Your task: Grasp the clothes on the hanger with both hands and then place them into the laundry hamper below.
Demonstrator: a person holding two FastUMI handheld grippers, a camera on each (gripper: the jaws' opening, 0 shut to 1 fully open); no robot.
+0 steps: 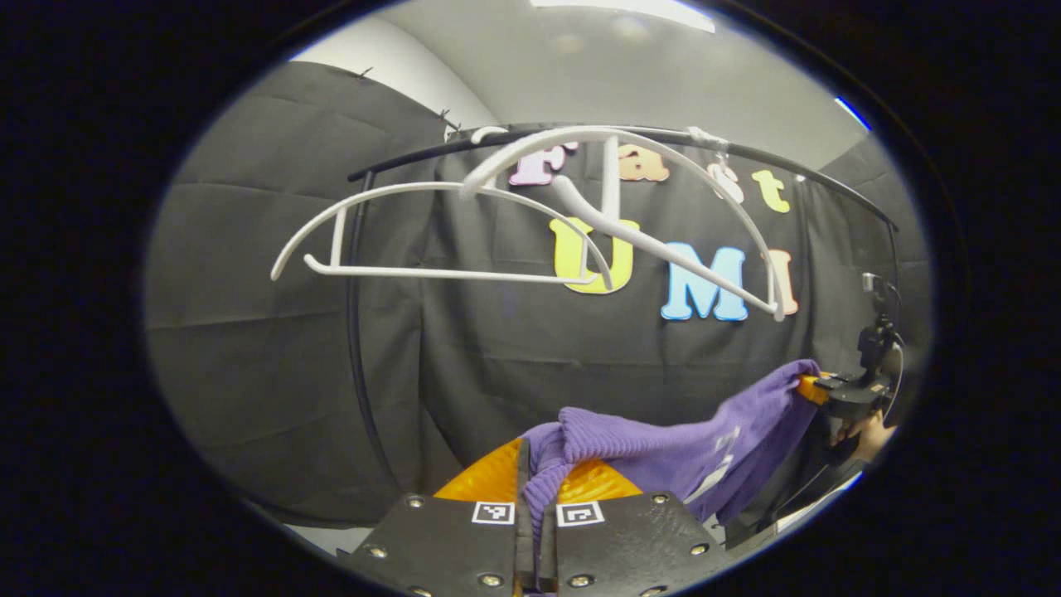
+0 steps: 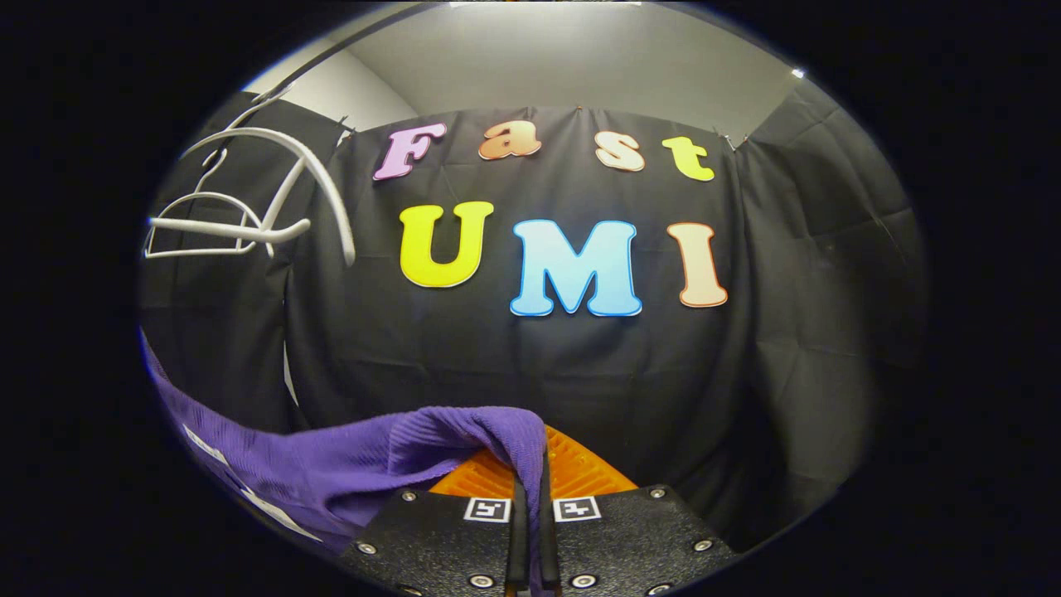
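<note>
Both fingers (image 1: 572,479) (image 2: 580,464) pinch the purple garment (image 1: 663,456) stretched between them.

No words can be read with certainty. The purple garment (image 1: 630,448) has a white print (image 1: 719,454) at about 4 o'clock in the left gripper view, too folded to read. The square markers (image 1: 494,512) at 6 o'clock carry only black-and-white patterns.

Bare rail against the booth's black cloth wall

A dark curved rail (image 1: 829,170) arcs across the upper frame; grey ceiling (image 2: 580,66) spans the top, a light strip (image 1: 622,10) at top centre.
</note>
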